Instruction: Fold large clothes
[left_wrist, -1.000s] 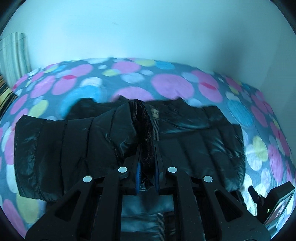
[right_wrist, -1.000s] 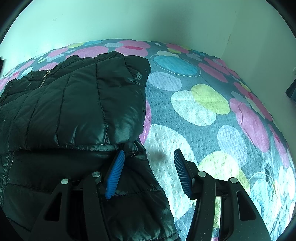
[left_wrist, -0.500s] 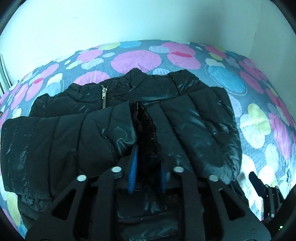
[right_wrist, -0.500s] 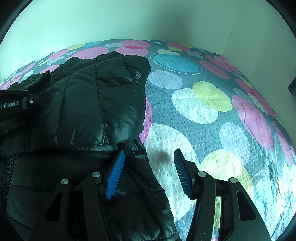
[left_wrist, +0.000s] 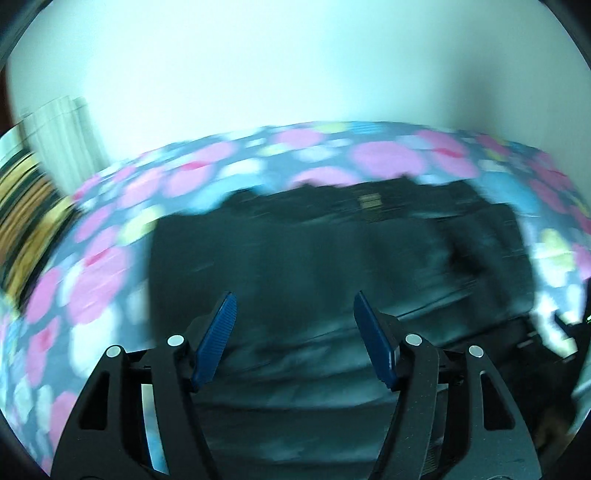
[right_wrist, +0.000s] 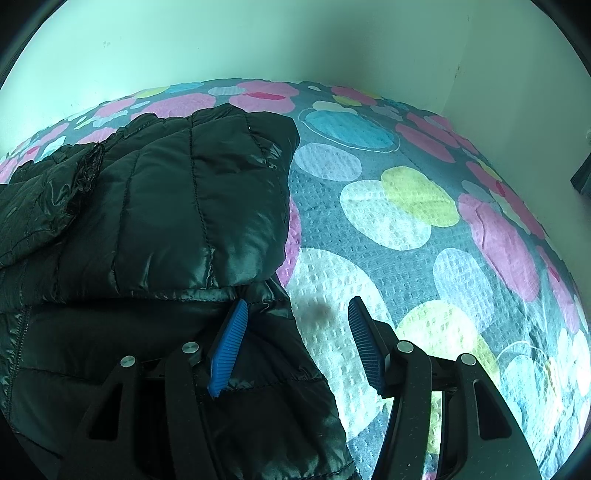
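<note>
Fingers of left gripper (left_wrist: 291, 314) just opened, nothing between them; right gripper (right_wrist: 295, 317) spread, empty. Black puffer jacket (right_wrist: 177, 206) at 10 o'clock on bedspread (right_wrist: 424, 229).

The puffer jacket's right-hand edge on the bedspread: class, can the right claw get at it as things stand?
Probably yes. The right claw stands open directly over the black puffer jacket's edge, one pad above the fabric, the other above bare bedspread. Nothing lies between them.

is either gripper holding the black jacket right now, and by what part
Nothing is held. The left gripper has just been opening and its fingers stand apart above the black jacket, nothing between them. The right gripper is open at the jacket's edge, gripping nothing.
</note>
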